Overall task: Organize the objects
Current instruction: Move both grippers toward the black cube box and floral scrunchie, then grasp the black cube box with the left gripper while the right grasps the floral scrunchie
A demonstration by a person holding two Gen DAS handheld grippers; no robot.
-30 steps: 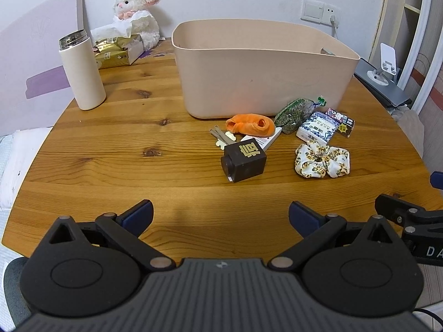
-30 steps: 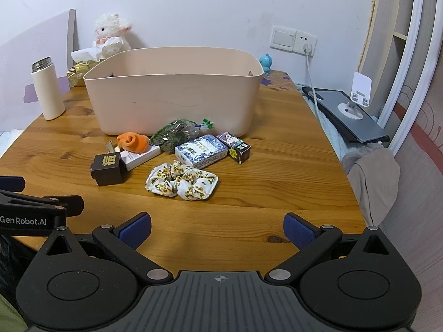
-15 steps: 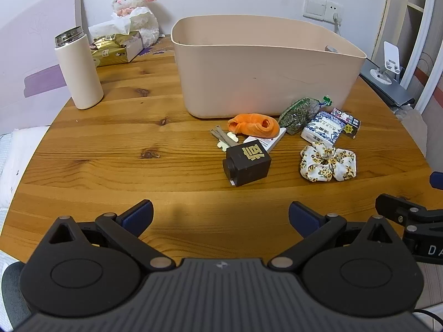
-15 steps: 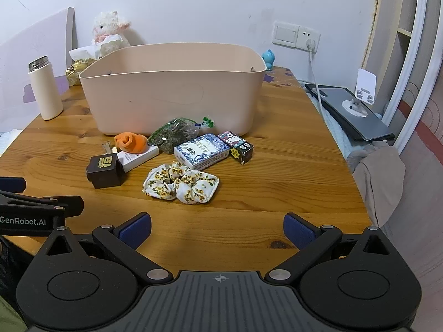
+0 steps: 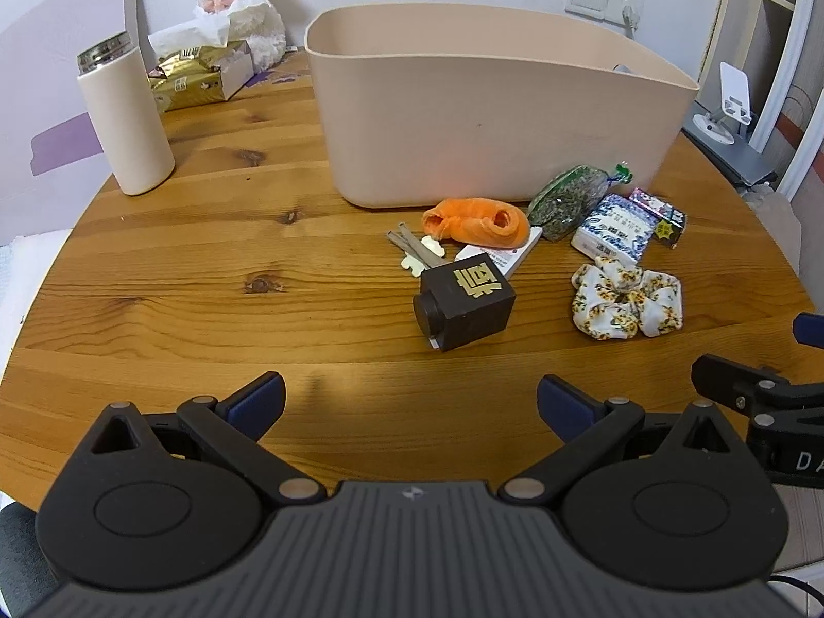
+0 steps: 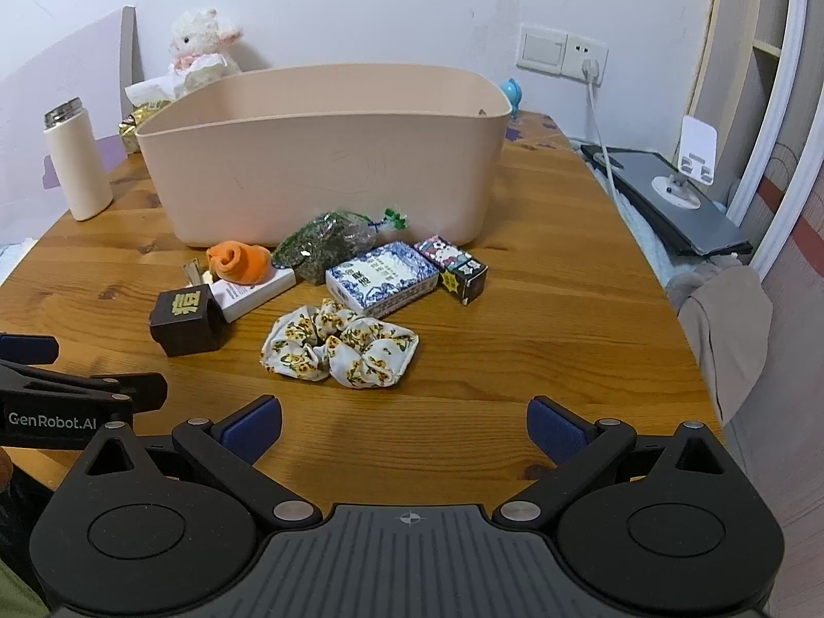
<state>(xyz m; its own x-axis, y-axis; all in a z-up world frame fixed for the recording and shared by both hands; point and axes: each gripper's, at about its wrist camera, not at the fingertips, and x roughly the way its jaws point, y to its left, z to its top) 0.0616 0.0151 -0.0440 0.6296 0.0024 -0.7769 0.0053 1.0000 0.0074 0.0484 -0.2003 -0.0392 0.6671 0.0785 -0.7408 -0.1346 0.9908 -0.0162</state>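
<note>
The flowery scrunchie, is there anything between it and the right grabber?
Nothing visible. Bare table lies between the open right gripper and the flowery scrunchie. On its way to the beige bin, though, the blue-and-white box and the green bag sit in front, so it would likely have to go over them.

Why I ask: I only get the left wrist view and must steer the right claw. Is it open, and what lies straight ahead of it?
Observer: The right claw is open and empty. The floral scrunchie lies on the table straight ahead of it.
Operator: Is anything behind the beige bin that I can't see?
Observer: Yes, a small blue figurine stands just behind its far right corner.
</note>
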